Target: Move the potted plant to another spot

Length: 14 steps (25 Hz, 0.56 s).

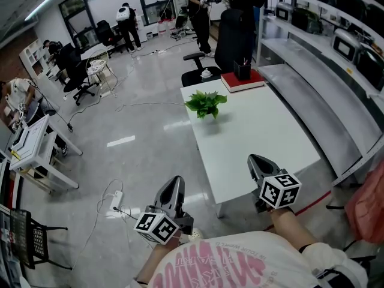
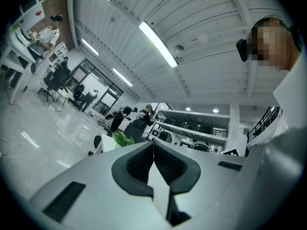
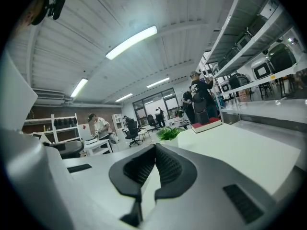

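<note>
**Status: Both Grippers Clenched, Plant Not Reached**

The potted plant stood upright near the left edge of the white tabletop, in the upper centre of the head view, below a red book at the far end. The left gripper was at the lower left, above the floor beside the tabletop. The right gripper was at the lower right, above the near edge. Both pairs of fingers were clenched together with nothing between them. The plant was well apart from both, ahead of the fingertips.
</note>
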{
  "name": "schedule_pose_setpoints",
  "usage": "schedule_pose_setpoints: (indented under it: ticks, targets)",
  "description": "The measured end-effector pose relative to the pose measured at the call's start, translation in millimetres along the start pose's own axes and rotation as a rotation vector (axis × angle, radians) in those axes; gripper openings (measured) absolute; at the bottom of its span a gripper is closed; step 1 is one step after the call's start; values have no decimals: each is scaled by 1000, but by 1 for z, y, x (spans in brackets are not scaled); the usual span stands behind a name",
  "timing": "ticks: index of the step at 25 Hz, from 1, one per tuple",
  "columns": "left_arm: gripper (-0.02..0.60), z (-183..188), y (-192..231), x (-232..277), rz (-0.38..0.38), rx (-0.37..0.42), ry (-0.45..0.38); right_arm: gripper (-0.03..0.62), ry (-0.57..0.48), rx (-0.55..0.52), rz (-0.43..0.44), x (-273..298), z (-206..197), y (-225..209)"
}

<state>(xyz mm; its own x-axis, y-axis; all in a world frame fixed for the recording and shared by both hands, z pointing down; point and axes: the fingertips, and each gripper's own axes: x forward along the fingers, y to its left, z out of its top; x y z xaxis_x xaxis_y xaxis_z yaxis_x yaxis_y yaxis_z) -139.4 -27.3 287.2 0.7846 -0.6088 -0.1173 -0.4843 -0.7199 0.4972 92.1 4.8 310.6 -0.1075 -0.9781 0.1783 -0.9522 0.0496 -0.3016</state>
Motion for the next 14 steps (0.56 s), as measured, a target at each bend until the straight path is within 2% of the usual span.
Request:
schedule_pose_setpoints:
  ticks: [4, 10, 14]
  targets:
    - [25, -2, 1, -2, 10, -2, 5, 12, 12, -8, 5, -1, -4, 0]
    - [25, -6, 2, -3, 12, -22, -9, 12, 36, -99, 9, -2, -11, 5]
    - [25, -9, 2, -5, 21, -12, 4, 12, 48, -98, 14, -4, -17, 7]
